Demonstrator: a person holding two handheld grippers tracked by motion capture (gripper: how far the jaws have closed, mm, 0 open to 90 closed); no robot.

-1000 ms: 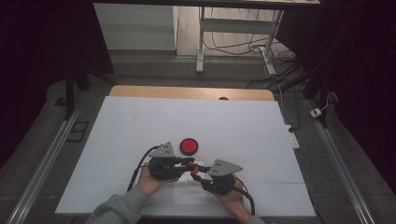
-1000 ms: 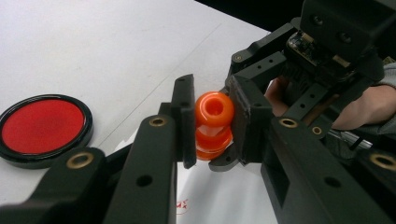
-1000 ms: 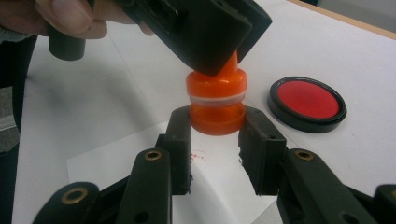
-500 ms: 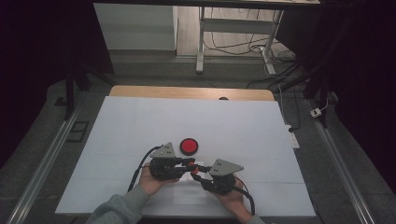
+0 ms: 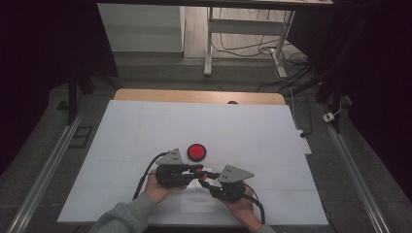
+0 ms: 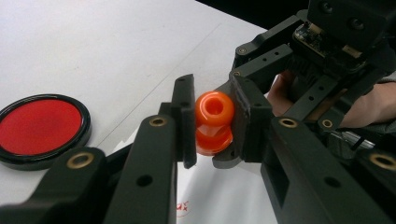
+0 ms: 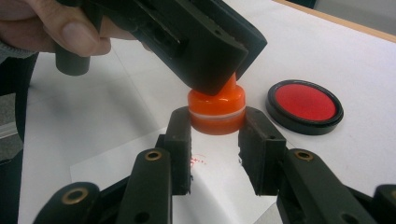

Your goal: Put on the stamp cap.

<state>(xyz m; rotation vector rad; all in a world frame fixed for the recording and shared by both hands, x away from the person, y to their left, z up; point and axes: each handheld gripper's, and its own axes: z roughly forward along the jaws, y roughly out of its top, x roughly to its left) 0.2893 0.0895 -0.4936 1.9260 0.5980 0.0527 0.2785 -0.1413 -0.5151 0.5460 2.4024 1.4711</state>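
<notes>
Two claws grip one orange stamp (image 6: 214,122): left claw (image 6: 212,123) on its handle, right claw (image 7: 215,123) on its base; stamping the paper (image 7: 219,182) remains, red ink pad (image 7: 304,106) nearby.

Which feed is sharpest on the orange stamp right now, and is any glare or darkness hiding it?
Left gripper view: orange stamp sharp, mild gloss, nothing hidden. Right gripper view: stamp crisp, top covered by the left gripper, near jaws soft. High view: white table evenly lit, surroundings dark, stamp tiny.
</notes>
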